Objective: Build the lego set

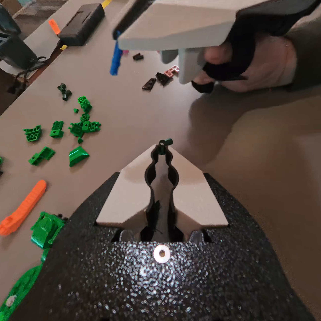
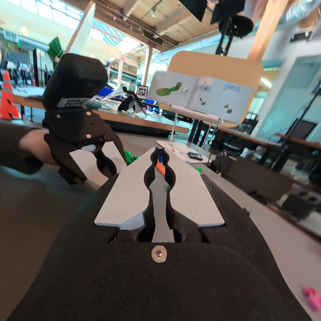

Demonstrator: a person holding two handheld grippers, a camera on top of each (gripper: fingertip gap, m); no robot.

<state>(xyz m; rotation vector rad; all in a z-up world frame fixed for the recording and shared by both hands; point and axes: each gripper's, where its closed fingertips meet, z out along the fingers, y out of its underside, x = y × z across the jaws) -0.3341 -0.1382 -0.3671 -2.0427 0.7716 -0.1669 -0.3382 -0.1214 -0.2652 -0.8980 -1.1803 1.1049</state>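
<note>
left wrist view looks down on the table (image 1: 139, 107), where the left gripper (image 1: 162, 147) has its fingers narrowed onto a small dark green connector piece (image 1: 164, 145), pinched at the very tips so most of the piece juts forward, probably to leave its open end free for mating. loose green bricks (image 1: 81, 125) lie scattered to the left, an orange brick separator (image 1: 24, 206) nearer on that side, dark plates (image 1: 156, 80) farther off.

the right gripper (image 1: 119, 37) crosses the far top of this view, held by a gloved hand (image 1: 251, 69), with a long blue pin (image 1: 115, 59) hanging from its tips; it seems lifted clear of the table so the two parts can be brought together in the air.

right wrist view shows what the other cannot: the instruction booklet (image 2: 201, 95) propped open on a stand at the far right. there the right gripper (image 2: 159, 153) is nearly closed on the blue pin (image 2: 160, 154), and the left gripper (image 2: 102, 156) sits to the left, its held piece hidden.
</note>
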